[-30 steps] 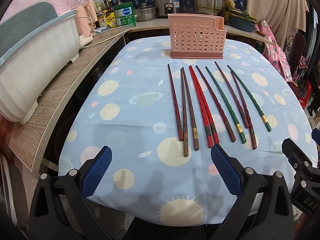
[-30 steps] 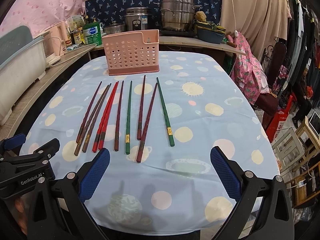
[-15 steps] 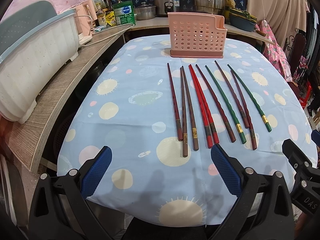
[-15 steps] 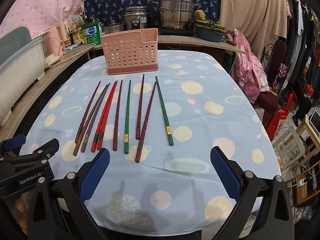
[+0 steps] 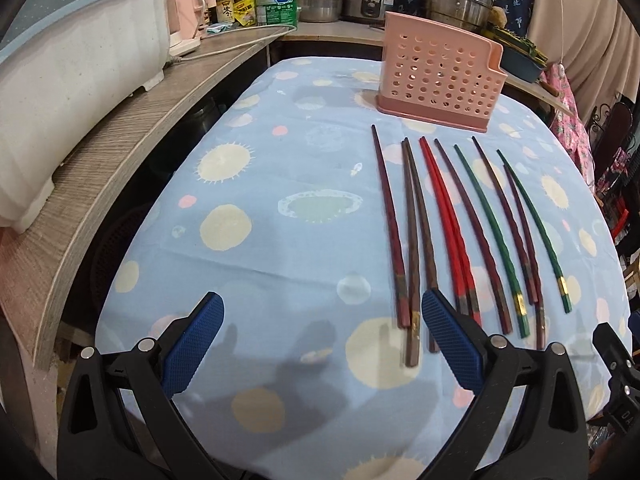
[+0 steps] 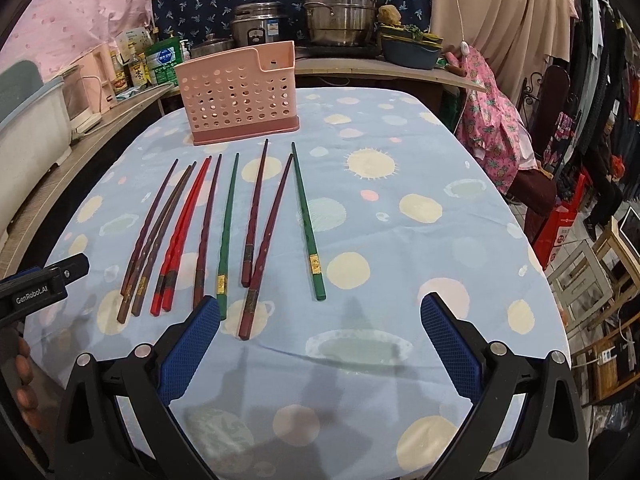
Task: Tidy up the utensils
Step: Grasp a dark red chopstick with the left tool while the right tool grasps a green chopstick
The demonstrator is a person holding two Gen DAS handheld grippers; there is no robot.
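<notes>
My two wide claws, left claw (image 5: 322, 344) and right claw (image 6: 320, 340), near the basket (image 6: 238, 98), could scatter crowded chopsticks (image 6: 228, 232).

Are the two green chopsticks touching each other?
Apart. In the right wrist view, one green chopstick and the other green chopstick lie on the tablecloth with two dark red chopsticks between them.

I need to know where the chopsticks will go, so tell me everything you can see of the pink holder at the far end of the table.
The pink utensil holder is a boxy plastic caddy with round holes across its walls and a darker pink base tray. Its rim steps down on one side. It stands upright on the blue spotted tablecloth, beyond the tips of the chopsticks, touching none of them. Nothing shows inside it.
</notes>
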